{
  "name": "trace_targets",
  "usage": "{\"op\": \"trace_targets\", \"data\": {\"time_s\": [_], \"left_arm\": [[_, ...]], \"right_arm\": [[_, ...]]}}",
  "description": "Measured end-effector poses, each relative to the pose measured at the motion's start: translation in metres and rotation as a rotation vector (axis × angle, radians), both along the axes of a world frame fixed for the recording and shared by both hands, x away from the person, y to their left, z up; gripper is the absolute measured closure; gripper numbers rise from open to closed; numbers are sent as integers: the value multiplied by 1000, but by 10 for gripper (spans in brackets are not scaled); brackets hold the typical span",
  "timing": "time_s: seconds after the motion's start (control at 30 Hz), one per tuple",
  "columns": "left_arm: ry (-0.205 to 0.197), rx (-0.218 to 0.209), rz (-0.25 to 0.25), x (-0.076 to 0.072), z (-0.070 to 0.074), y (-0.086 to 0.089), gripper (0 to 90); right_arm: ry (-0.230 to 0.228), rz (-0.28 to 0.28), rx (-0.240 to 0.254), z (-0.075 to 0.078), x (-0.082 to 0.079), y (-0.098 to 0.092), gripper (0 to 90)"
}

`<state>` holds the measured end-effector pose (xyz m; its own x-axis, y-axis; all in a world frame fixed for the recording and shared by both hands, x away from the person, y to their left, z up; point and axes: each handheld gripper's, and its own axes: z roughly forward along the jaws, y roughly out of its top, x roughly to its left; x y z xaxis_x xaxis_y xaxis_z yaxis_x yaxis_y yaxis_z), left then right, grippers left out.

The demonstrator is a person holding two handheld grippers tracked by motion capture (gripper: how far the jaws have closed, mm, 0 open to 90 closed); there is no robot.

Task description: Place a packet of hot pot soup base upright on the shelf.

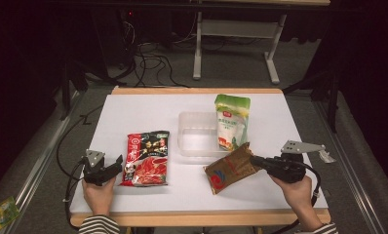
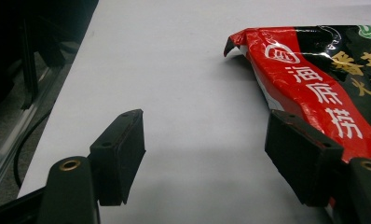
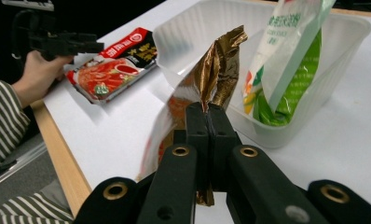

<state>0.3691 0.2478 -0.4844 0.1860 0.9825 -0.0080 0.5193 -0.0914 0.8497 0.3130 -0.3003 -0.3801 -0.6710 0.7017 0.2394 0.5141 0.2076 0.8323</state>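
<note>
Beside tub point(image 3: 346, 42) | right gripper point(image 3: 207, 116) fingers pinch brown pouch point(image 3: 221, 60) edge

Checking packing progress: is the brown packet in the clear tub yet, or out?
Out. The right gripper pinches the brown packet by its edge, just in front of the clear tub.

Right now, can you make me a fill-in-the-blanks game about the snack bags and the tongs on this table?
1. The right tongs pinch the ____ bag.
2. The green and white bag stands inside the clear ____.
3. The left tongs are ____, with nothing between them.
4. The red bag lies ____ on the white table.

Missing words: brown; tub; open; flat
</note>
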Motion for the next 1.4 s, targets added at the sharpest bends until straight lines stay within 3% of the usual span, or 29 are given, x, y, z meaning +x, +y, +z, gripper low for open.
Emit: {"op": "trace_targets", "data": {"time_s": [0.67,1.07,1.4], "left_arm": [[-1,0,2,0,0,0,288],[-5,0,3,0,0,0,289],[-4,4,1,0,0,0,288]], "right_arm": [[-9,52,61,31,6,-2,900],[-34,58,39,46,9,1,900],[-50,67,66,60,14,4,900]]}}
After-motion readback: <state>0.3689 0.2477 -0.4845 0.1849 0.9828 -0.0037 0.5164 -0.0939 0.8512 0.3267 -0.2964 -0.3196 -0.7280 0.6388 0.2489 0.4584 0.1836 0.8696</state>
